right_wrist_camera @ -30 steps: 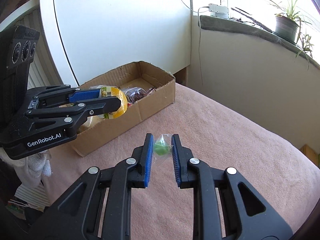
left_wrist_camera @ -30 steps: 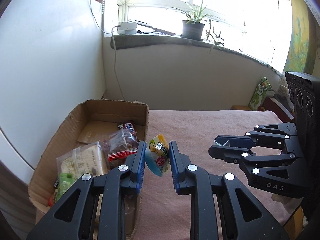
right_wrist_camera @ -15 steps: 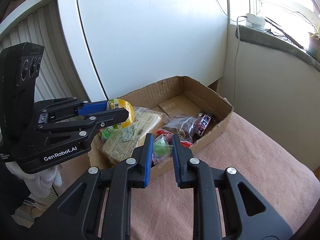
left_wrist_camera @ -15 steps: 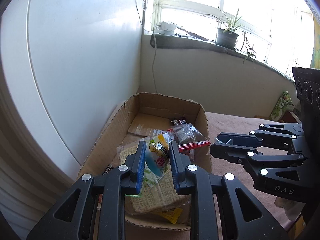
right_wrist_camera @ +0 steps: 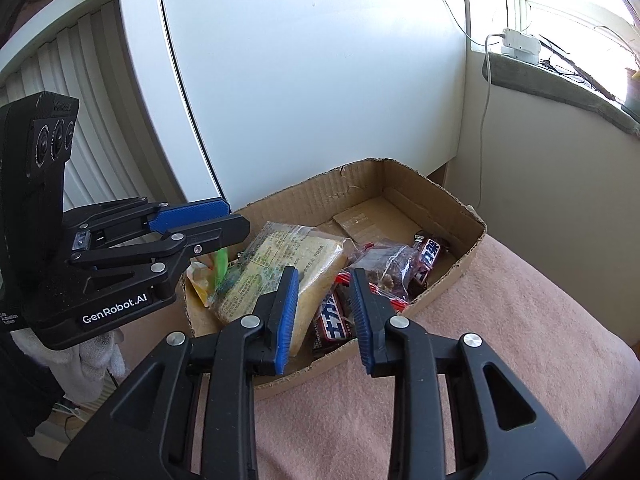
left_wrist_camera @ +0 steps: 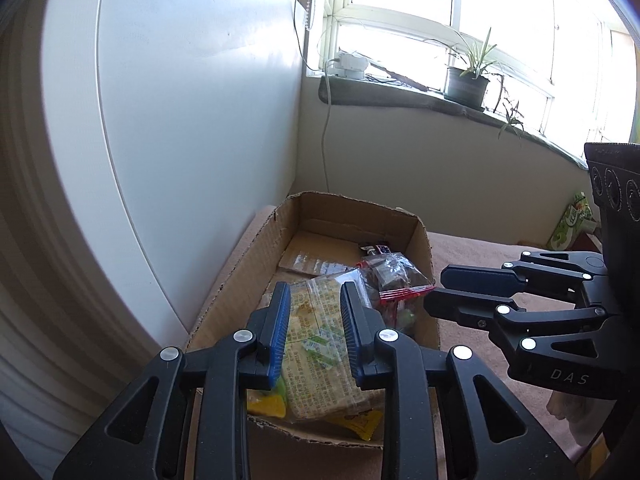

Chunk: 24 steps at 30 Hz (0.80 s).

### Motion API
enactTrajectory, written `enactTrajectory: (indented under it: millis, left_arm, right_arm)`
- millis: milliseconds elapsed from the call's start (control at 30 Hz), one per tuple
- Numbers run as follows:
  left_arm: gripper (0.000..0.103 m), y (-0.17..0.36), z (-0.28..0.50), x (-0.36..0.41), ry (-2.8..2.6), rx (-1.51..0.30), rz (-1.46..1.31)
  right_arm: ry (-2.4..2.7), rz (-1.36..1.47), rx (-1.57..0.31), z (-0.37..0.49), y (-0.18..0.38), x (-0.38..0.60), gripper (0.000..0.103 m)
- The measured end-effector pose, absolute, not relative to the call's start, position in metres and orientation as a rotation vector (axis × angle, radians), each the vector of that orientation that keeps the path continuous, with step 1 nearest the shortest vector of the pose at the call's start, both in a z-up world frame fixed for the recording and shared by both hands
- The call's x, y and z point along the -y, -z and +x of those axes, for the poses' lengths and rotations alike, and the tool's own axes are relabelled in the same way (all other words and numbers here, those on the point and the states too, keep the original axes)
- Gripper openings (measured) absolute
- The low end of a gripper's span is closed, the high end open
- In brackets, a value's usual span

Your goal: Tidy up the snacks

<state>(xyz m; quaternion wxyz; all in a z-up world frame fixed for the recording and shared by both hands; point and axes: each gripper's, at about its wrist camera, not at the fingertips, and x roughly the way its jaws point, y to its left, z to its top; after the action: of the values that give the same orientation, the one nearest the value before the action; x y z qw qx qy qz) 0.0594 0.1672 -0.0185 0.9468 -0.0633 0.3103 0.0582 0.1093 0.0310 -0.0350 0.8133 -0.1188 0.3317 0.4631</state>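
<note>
One cardboard box (right_wrist_camera: 436, 196) holds one large cracker pack (right_wrist_camera: 280, 264), two chocolate bars (right_wrist_camera: 334, 316), one clear bag of dark snacks (right_wrist_camera: 390, 264) and one yellow pouch (left_wrist_camera: 268, 402).

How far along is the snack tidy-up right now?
Done: several snacks lie in the cardboard box, including a cracker pack and a chocolate bar. In hand: nothing; the left hand-held gripper and right hand-held gripper are opening over the box. Left: no loose snacks show on the pink cloth.

Bright window (left_wrist_camera: 460, 32) glare, fisheye-warped edges
</note>
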Motion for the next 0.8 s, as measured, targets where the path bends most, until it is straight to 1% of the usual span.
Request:
enactTrajectory:
  millis: [67, 100, 133, 167, 200, 267, 300, 333, 367, 400, 433, 467, 500, 533, 567, 700, 767, 800]
  left_arm:
    - [0.025, 0.016, 0.055, -0.165, -0.121, -0.625, -0.127]
    - [0.027, 0.015, 0.052, -0.164, -0.123, -0.621, -0.126]
    - [0.033, 0.014, 0.05, -0.163, -0.128, -0.616, -0.126]
    - [0.037, 0.013, 0.047, -0.162, -0.132, -0.613, -0.126]
    - [0.037, 0.012, 0.045, -0.161, -0.133, -0.609, -0.126]
    - [0.037, 0.01, 0.039, -0.159, -0.138, -0.602, -0.124]
    - [0.039, 0.009, 0.036, -0.157, -0.141, -0.6, -0.123]
    - [0.046, 0.008, 0.033, -0.156, -0.145, -0.595, -0.124]
    - [0.052, 0.007, 0.029, -0.155, -0.15, -0.589, -0.124]
    - [0.054, 0.006, 0.026, -0.153, -0.154, -0.585, -0.122]
    - [0.057, 0.005, 0.023, -0.152, -0.159, -0.58, -0.122]
    - [0.058, 0.004, 0.019, -0.151, -0.163, -0.574, -0.123]
    - [0.059, 0.002, 0.016, -0.149, -0.166, -0.569, -0.126]
    - [0.063, 0.002, 0.013, -0.148, -0.168, -0.564, -0.128]
    - [0.067, 0.0, 0.01, -0.148, -0.172, -0.56, -0.126]
    - [0.072, -0.001, 0.0, -0.144, -0.2, -0.551, -0.112]
    - [0.078, -0.001, -0.005, -0.143, -0.213, -0.547, -0.114]
    - [0.08, -0.001, -0.007, -0.143, -0.22, -0.545, -0.117]
  right_arm:
    - [-0.986, -0.251, -0.707, 0.108, 0.034, -0.028, 0.028]
    - [-0.985, -0.248, -0.707, 0.107, 0.033, -0.027, 0.028]
    - [-0.986, -0.245, -0.707, 0.106, 0.032, -0.025, 0.028]
    - [-0.986, -0.244, -0.707, 0.104, 0.032, -0.023, 0.028]
    - [-0.984, -0.244, -0.706, 0.103, 0.031, -0.021, 0.028]
    - [-0.978, -0.248, -0.699, 0.098, 0.03, -0.017, 0.037]
    - [-0.973, -0.25, -0.692, 0.096, 0.03, -0.015, 0.046]
    - [-0.967, -0.251, -0.684, 0.093, 0.029, -0.013, 0.051]
    - [-0.964, -0.252, -0.678, 0.091, 0.028, -0.01, 0.053]
    - [-0.962, -0.252, -0.675, 0.088, 0.027, -0.007, 0.053]
    - [-0.958, -0.25, -0.672, 0.086, 0.027, -0.004, 0.056]
    - [-0.952, -0.248, -0.668, 0.083, 0.026, -0.001, 0.064]
    - [-0.944, -0.247, -0.662, 0.081, 0.025, 0.003, 0.069]
    - [-0.933, -0.245, -0.654, 0.078, 0.024, 0.007, 0.076]
    - [-0.922, -0.243, -0.644, 0.075, 0.023, 0.011, 0.08]
    - [-0.89, -0.231, -0.63, 0.067, 0.02, 0.027, 0.087]
    - [-0.866, -0.231, -0.622, 0.063, 0.02, 0.034, 0.091]
    - [-0.85, -0.237, -0.615, 0.061, 0.02, 0.037, 0.092]
